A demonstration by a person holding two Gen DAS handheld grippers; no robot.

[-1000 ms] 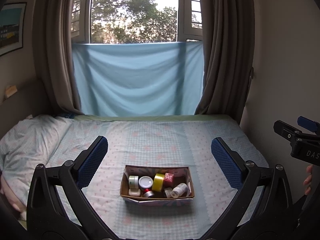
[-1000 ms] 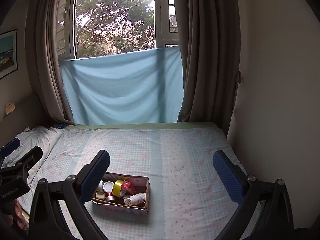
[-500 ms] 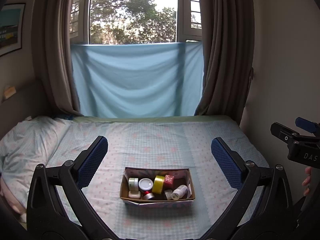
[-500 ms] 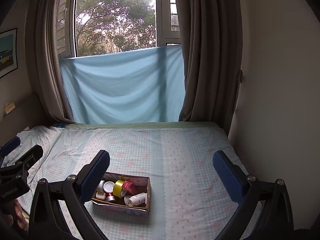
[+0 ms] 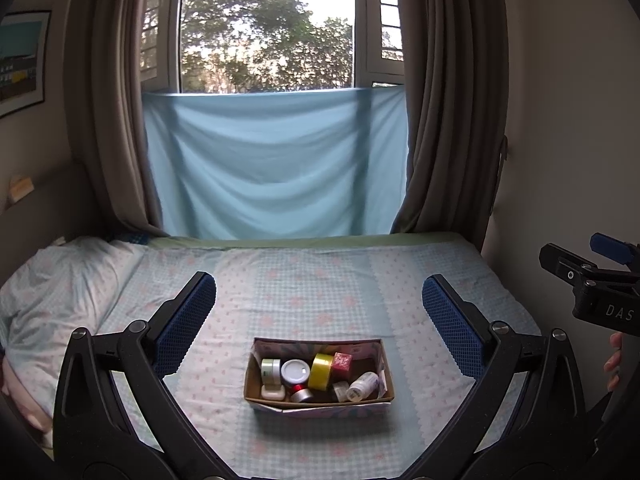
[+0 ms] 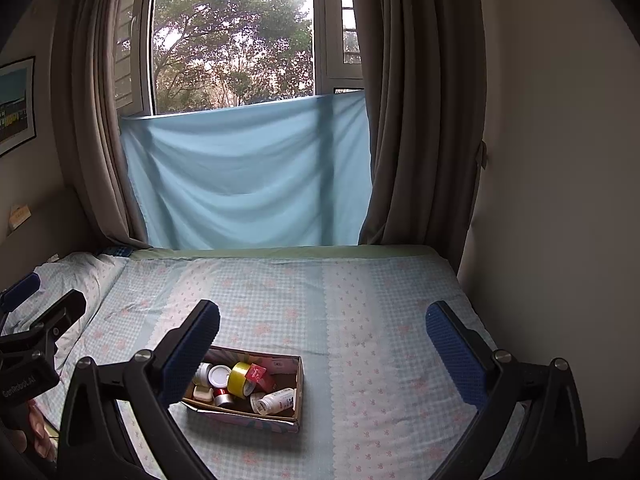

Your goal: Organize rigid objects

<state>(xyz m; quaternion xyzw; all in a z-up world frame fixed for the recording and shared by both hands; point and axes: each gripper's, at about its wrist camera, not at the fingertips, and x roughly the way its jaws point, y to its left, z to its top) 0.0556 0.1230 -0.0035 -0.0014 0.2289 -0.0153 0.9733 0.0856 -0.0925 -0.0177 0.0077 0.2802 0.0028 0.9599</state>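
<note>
A cardboard box (image 5: 320, 404) sits on the bed and also shows in the right wrist view (image 6: 296, 412). It holds a yellow tape roll (image 5: 321, 369), a white jar lid (image 5: 295, 371), a red cube (image 5: 342, 361), a white bottle (image 5: 362, 386) and other small items. My left gripper (image 5: 318, 312) is open and empty, above and in front of the box. My right gripper (image 6: 322, 344) is open and empty, held to the right of the box.
A pillow (image 5: 52, 280) lies at the bed's left. A blue cloth (image 5: 276, 164) and brown curtains (image 5: 444, 100) hang at the window behind the bed. A wall (image 6: 560, 160) bounds the bed's right side.
Both views have shifted slightly; the box sits a little higher in the left wrist view. Both grippers stay open and empty.
</note>
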